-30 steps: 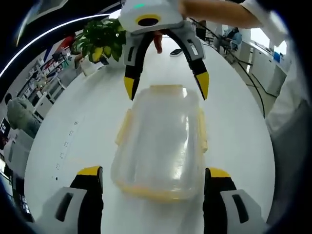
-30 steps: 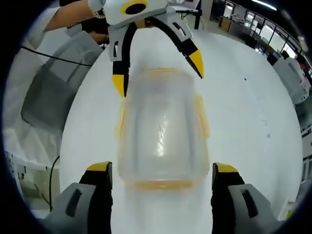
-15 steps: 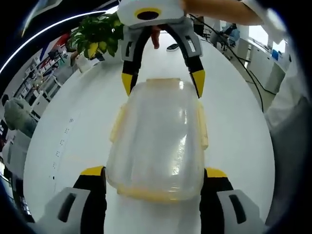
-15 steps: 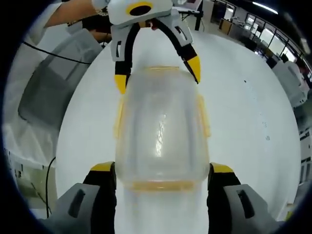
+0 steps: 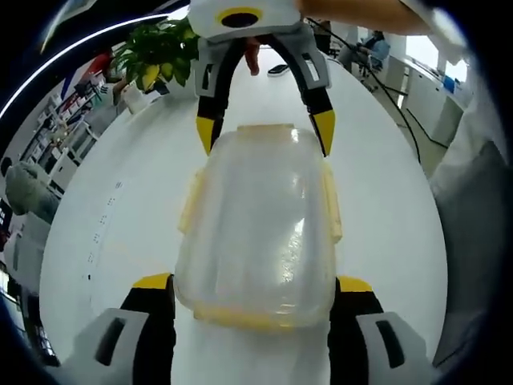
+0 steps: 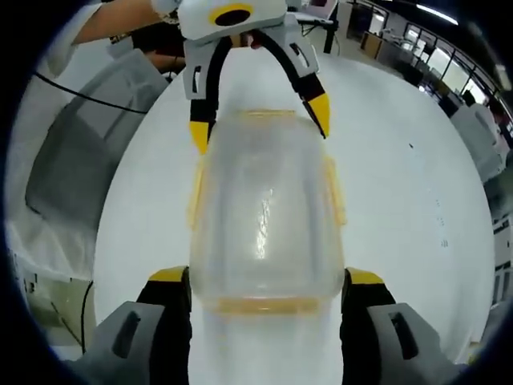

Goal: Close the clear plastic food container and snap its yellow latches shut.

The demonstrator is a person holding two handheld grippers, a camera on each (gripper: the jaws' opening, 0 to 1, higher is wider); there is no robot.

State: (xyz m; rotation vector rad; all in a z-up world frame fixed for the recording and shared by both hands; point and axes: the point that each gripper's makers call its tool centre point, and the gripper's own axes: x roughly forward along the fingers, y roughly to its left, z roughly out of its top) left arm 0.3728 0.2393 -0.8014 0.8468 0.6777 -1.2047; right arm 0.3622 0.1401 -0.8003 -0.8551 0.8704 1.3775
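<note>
The clear plastic food container (image 5: pixel 255 233) sits on the round white table (image 5: pixel 120 216), and its lid is on top. A second ago both grippers sat a little way back from the box. Now they have moved in from its two short ends, and the box sits between each pair of jaws.

In the left gripper view, the left gripper (image 5: pixel 252 289) has its jaws wide open, one on each side of the near end of the box. The right gripper (image 5: pixel 262 132) does the same at the far end, and its yellow tips are just beside the box corners. The right gripper view shows the same thing from the other end.

In the last half second almost nothing moved, so the grippers seem settled in place.

The yellow latches (image 5: pixel 331 204) on the long sides stick out a bit, so they do not look snapped down. I think pressing them shut comes next.

A green potted plant (image 5: pixel 156 60) stands well behind the box.
</note>
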